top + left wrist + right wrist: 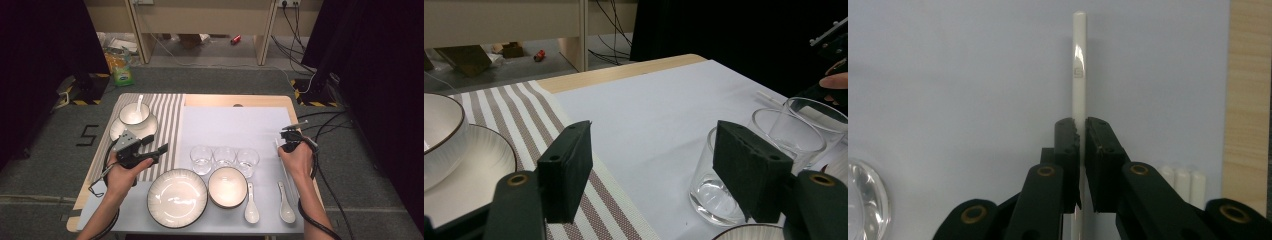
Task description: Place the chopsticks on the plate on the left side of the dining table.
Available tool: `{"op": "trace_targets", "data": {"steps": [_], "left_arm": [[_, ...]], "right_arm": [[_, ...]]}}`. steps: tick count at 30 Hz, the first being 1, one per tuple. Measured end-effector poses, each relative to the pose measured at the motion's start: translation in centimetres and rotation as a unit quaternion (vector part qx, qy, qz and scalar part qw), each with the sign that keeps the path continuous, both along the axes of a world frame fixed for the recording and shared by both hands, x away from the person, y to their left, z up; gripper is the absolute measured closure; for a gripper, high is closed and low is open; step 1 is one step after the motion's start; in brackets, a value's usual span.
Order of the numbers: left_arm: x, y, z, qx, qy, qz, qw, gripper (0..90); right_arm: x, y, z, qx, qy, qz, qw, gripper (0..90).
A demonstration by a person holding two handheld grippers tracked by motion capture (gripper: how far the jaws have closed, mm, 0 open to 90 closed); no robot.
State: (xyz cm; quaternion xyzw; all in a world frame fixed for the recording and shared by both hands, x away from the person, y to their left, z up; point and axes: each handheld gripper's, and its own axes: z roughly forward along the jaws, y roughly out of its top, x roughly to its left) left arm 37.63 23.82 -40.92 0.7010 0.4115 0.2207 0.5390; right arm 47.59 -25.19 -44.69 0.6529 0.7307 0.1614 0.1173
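Right gripper (1082,150): jaws closed on a single white chopstick (1079,65), which runs straight ahead beyond the pads over the white mat (973,75). Three more chopsticks (1180,182) lie just to its right, below the jaws. Left gripper (659,170): jaws wide apart, nothing between them, held above the striped placemat (519,115), a glass tumbler (719,190) just behind its right pad.

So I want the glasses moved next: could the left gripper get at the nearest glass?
Probably yes: the left gripper is open and holds nothing, and the nearest glass stands just ahead of it with bare white mat between them.
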Motion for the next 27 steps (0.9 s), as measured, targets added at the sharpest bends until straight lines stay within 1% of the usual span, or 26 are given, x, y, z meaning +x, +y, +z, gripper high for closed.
{"op": "trace_targets", "data": {"steps": [5, 11, 14, 19, 20, 27], "left_arm": [[0.1, 0.0, -0.1, -0.002, 0.002, 0.001, 1.0000, 31.4], [0.2, 0.0, -0.2, -0.003, 0.005, 0.000, 1.0000, 31.5], [0.2, -0.1, -0.2, 0.002, 0.004, 0.000, 1.0000, 31.5], [0.2, -0.1, -0.2, 0.002, 0.003, 0.000, 1.0000, 31.5], [0.2, -0.1, -0.2, 0.001, 0.003, 0.000, 1.0000, 31.5], [0.2, 0.0, -0.3, 0.000, 0.005, -0.001, 1.0000, 31.5]], "right_arm": [[1.2, 0.1, 0.0, 0.004, -0.001, -0.003, 1.0000, 84.3], [2.2, 0.3, 0.2, 0.002, -0.001, -0.005, 1.0000, 84.3], [2.8, 0.4, 0.2, -0.003, -0.004, -0.003, 1.0000, 84.3], [3.6, 0.5, 0.2, 0.002, -0.001, -0.010, 1.0000, 84.3], [3.7, 0.5, 0.2, -0.002, -0.001, -0.007, 1.0000, 84.2], [4.2, 0.8, -0.1, -0.004, 0.002, -0.007, 1.0000, 84.2]]}}
